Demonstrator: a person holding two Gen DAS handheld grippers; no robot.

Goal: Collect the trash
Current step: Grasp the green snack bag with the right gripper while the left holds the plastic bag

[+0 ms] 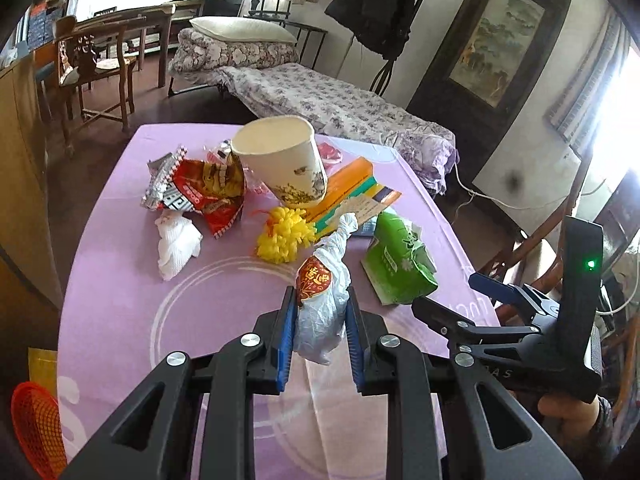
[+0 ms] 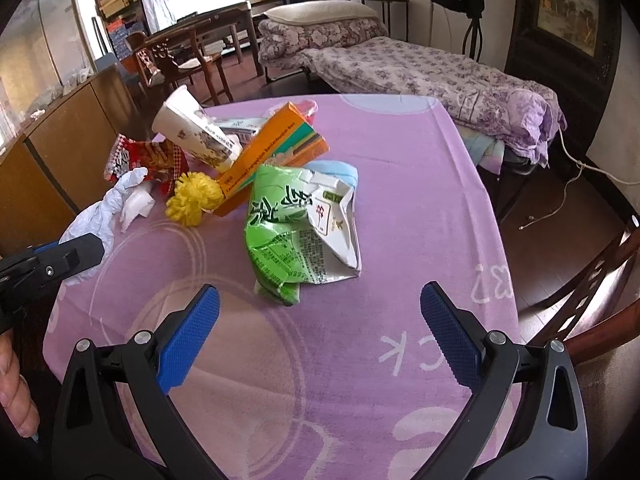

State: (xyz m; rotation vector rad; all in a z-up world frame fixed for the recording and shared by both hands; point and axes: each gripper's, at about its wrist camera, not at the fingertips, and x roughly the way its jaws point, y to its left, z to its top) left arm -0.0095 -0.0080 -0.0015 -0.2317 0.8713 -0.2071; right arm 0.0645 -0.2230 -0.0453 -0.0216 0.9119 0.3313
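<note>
My left gripper (image 1: 320, 320) is shut on a crumpled white plastic bag (image 1: 324, 300) with a red and gold label, held just above the purple tablecloth (image 1: 120, 280). The bag also shows in the right wrist view (image 2: 96, 220). My right gripper (image 2: 320, 320) is open and empty, just short of a crushed green tea carton (image 2: 296, 228), also seen in the left wrist view (image 1: 400, 264). More trash lies beyond: a tipped paper cup (image 1: 280, 160), an orange box (image 1: 352, 192), a red snack wrapper (image 1: 200, 192), a white tissue (image 1: 176, 244) and a yellow pom-pom (image 1: 280, 236).
An orange mesh basket (image 1: 36, 428) sits low at the table's left edge. A bed with floral bedding (image 1: 320, 100) stands beyond the table. A wooden chair (image 2: 592, 288) is at the right edge and a wooden cabinet (image 2: 60, 140) at the left.
</note>
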